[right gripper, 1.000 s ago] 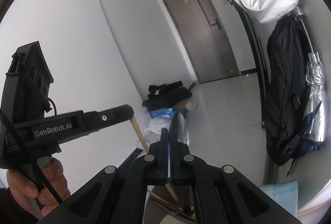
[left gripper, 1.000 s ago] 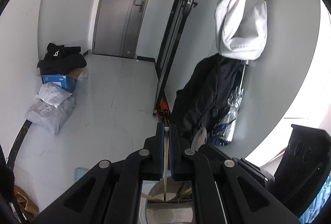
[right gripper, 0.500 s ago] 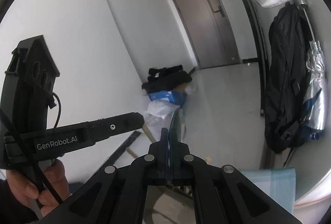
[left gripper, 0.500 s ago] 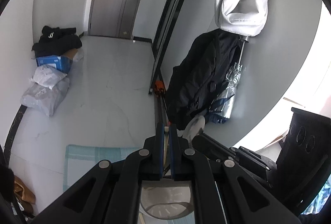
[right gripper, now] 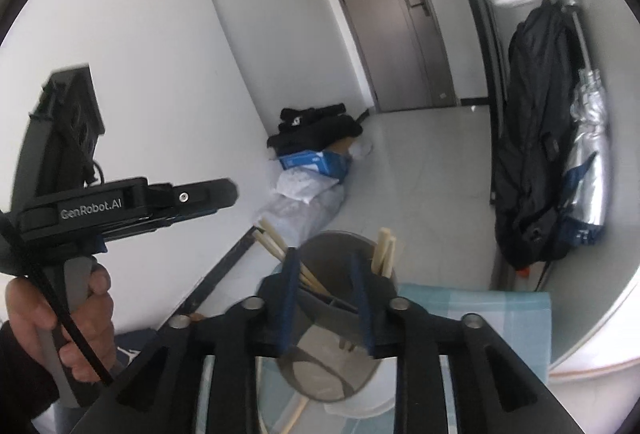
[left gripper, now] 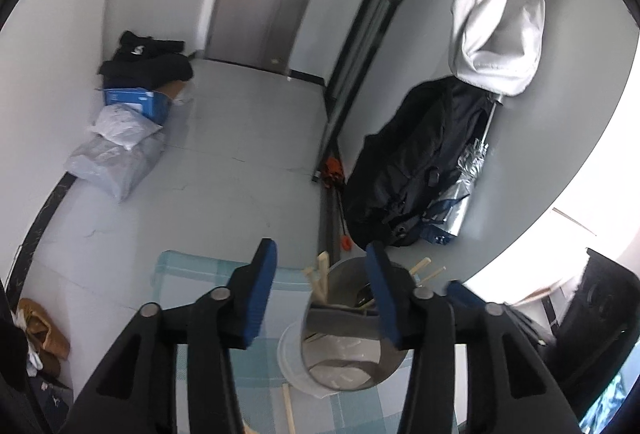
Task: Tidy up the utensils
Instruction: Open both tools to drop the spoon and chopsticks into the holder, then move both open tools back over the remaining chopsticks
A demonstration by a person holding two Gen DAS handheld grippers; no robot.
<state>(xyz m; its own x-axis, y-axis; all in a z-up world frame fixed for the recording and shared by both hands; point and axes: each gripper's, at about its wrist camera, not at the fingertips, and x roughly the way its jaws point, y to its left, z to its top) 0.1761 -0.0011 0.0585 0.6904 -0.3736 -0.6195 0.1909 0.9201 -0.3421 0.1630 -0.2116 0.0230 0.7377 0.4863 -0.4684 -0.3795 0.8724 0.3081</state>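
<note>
While both grippers open over the metal utensil holder (left gripper: 352, 330), the left gripper (left gripper: 320, 274) and right gripper (right gripper: 326, 276) show empty fingers; chopsticks (right gripper: 276, 242) stand inside. Drop-off looks done; next, fetch the stray chopstick (left gripper: 289, 410) on the worktop.

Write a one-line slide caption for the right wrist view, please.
Right gripper opening above a metal utensil holder already holding wooden chopsticks.

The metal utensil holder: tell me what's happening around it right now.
A person holds a hand-held gripper in each hand over the metal utensil holder, which stands on a checked cloth with wooden chopsticks sticking out. The left hand-held gripper and the right hand-held gripper both have their jaws opening, with nothing gripped between them.
</note>
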